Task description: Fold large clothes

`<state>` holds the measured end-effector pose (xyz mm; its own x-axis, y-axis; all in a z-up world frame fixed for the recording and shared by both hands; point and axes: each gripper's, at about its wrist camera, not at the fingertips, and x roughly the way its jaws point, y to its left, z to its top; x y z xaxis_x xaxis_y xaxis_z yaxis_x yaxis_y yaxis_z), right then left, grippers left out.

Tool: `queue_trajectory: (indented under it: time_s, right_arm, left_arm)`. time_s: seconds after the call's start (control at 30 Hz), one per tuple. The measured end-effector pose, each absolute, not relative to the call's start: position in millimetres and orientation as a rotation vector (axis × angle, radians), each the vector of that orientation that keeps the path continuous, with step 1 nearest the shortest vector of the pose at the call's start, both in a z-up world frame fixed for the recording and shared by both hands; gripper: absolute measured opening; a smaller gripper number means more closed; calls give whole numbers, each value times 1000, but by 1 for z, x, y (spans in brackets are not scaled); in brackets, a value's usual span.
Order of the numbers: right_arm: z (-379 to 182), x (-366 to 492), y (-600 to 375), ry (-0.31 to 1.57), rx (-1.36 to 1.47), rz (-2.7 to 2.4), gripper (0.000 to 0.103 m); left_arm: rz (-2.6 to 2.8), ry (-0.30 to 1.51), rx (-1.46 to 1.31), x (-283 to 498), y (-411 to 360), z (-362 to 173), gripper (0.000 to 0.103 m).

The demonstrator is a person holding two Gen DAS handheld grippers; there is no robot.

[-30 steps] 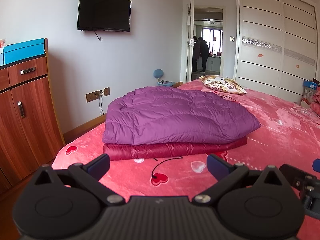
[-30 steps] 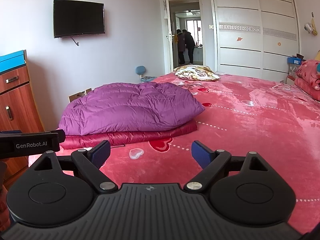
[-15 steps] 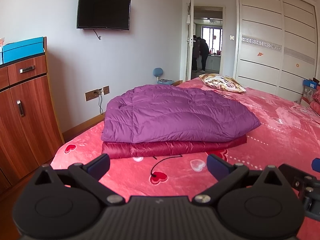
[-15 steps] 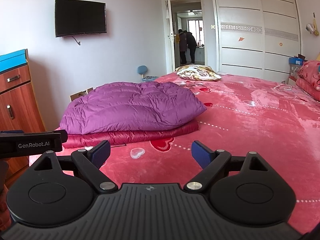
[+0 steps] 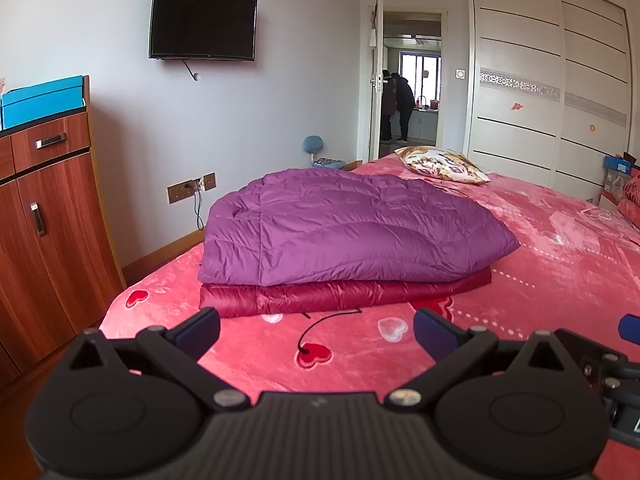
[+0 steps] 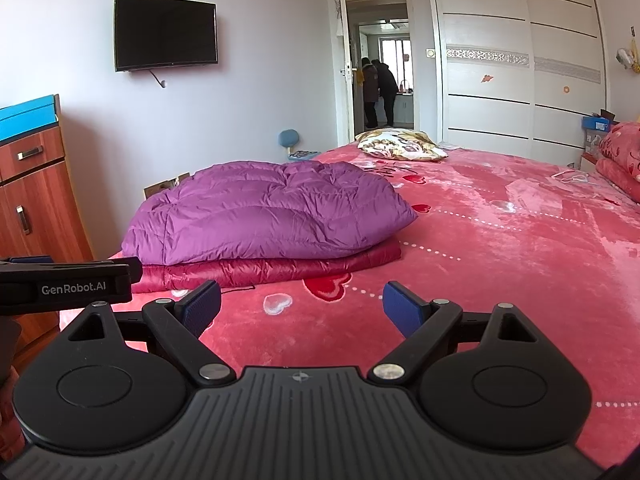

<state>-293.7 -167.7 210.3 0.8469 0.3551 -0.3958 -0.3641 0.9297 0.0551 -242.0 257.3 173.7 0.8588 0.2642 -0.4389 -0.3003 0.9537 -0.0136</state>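
Observation:
A folded purple down coat (image 5: 344,228) (image 6: 264,212) lies on top of a folded dark red down coat (image 5: 344,294) (image 6: 272,268) at the near left part of the bed. My left gripper (image 5: 316,330) is open above the pink bedspread, a short way in front of the pile, nothing between its fingers. My right gripper (image 6: 302,306) is open too, also short of the pile and to its right, holding nothing. The left gripper's body (image 6: 68,284) shows at the left edge of the right wrist view.
The pink heart-print bedspread (image 6: 500,248) stretches right and far. A patterned pillow (image 5: 442,164) lies at the far side. A wooden cabinet (image 5: 44,216) stands left of the bed, with a wall TV (image 5: 202,20) and a white wardrobe (image 5: 552,92) beyond. Two people (image 6: 378,92) stand past the open doorway.
Both grippers have shifted only slightly, the views creeping a little relative to the pile. The coats have not moved and both grippers stay open.

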Motion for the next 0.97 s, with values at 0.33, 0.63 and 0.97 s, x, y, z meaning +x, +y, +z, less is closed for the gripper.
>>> queue_trajectory:
  time_s: [0.33, 0.63, 0.97]
  right_arm:
    - [209, -290, -169, 422, -15, 379, 103]
    - [205, -286, -171, 436, -6, 379, 103]
    - [200, -269, -201, 424, 48, 270, 103]
  left_arm:
    - [282, 457, -81, -237, 255, 170, 102]
    - [238, 480, -82, -229, 248, 164, 102]
    - [183, 509, -35, -211, 220, 154, 102]
